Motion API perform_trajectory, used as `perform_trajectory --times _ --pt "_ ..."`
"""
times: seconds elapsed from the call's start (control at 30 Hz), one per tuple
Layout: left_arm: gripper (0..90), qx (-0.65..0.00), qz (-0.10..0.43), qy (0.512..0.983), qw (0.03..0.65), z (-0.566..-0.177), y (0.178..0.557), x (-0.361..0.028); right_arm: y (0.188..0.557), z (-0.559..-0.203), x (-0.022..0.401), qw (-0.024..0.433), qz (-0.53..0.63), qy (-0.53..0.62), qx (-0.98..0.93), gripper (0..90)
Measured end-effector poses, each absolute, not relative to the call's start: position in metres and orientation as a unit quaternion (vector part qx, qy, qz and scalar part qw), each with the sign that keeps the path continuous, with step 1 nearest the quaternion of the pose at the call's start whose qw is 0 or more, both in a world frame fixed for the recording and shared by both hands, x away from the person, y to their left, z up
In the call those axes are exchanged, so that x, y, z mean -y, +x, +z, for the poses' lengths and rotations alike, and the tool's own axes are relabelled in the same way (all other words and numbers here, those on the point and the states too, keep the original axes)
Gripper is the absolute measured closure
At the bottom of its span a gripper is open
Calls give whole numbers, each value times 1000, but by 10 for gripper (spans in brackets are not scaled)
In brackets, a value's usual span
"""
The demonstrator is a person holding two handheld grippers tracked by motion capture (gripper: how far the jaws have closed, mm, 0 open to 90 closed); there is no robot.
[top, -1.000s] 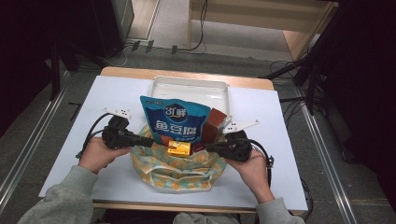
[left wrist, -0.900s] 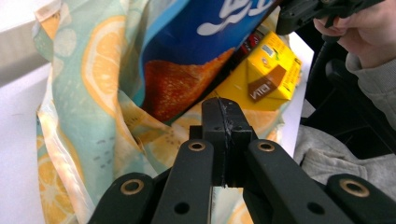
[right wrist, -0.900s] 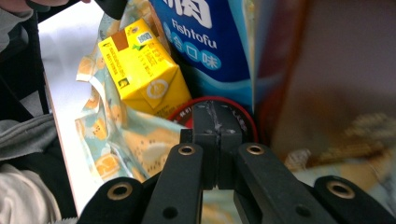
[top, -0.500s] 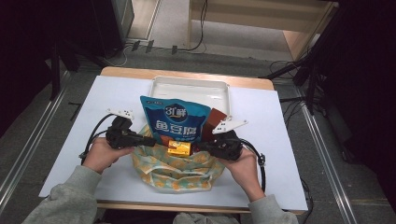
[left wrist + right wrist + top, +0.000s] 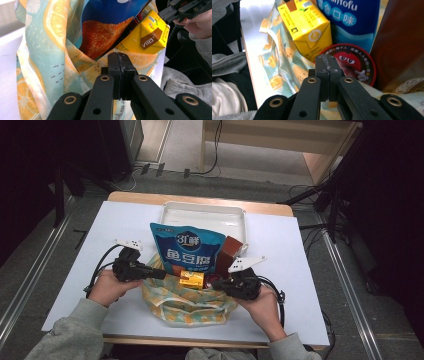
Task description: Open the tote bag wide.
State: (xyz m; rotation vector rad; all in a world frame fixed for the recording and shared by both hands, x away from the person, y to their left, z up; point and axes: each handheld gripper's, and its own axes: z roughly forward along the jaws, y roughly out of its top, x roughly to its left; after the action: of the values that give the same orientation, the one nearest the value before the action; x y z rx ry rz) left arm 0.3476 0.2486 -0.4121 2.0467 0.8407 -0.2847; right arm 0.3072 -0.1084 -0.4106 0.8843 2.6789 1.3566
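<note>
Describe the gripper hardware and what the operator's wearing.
Both the left gripper and the right gripper are black, with two flat jaws on linked arms fixed by brass-ringed rivets. Each carries a pale three-cornered plate dotted with dark marks and trails a black cable. The sleeves are grey.

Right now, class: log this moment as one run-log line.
left gripper: shut on bag rim | right gripper: shut on bag rim | fabric bag: holds snack pouch, yellow carton

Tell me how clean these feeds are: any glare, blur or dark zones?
High view: table evenly lit, surroundings nearly black, white tray slightly washed out. Left gripper view: tabletop at the left edge blown out white, the gripper soft up close. Right gripper view: bright glare on the table at top, yellow carton fairly sharp.
</note>
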Motion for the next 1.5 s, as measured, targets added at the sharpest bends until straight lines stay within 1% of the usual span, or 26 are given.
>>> perform_trajectory --times 0.07,0.53,0.93,1.33,1.43,1.5 --pt "900 -338 -116 824 440 -413 347 -249 305 -412 109 0 438 280 -854 900" --pt "871 -346 -117 824 433 -424 346 -253 292 -421 123 2 433 276 -858 900" --pt "852 -353 -119 822 430 -434 348 -256 288 -433 137 -4 431 288 -855 900" --pt "847 -362 -122 819 429 -444 350 -256 294 -448 148 -12 427 306 -851 900" --pt "845 -361 -119 820 428 -447 350 -256 297 -452 148 -20 426 313 -849 900" --pt "845 -363 -117 820 426 -449 351 -256 299 -454 147 -15 422 311 -851 900"
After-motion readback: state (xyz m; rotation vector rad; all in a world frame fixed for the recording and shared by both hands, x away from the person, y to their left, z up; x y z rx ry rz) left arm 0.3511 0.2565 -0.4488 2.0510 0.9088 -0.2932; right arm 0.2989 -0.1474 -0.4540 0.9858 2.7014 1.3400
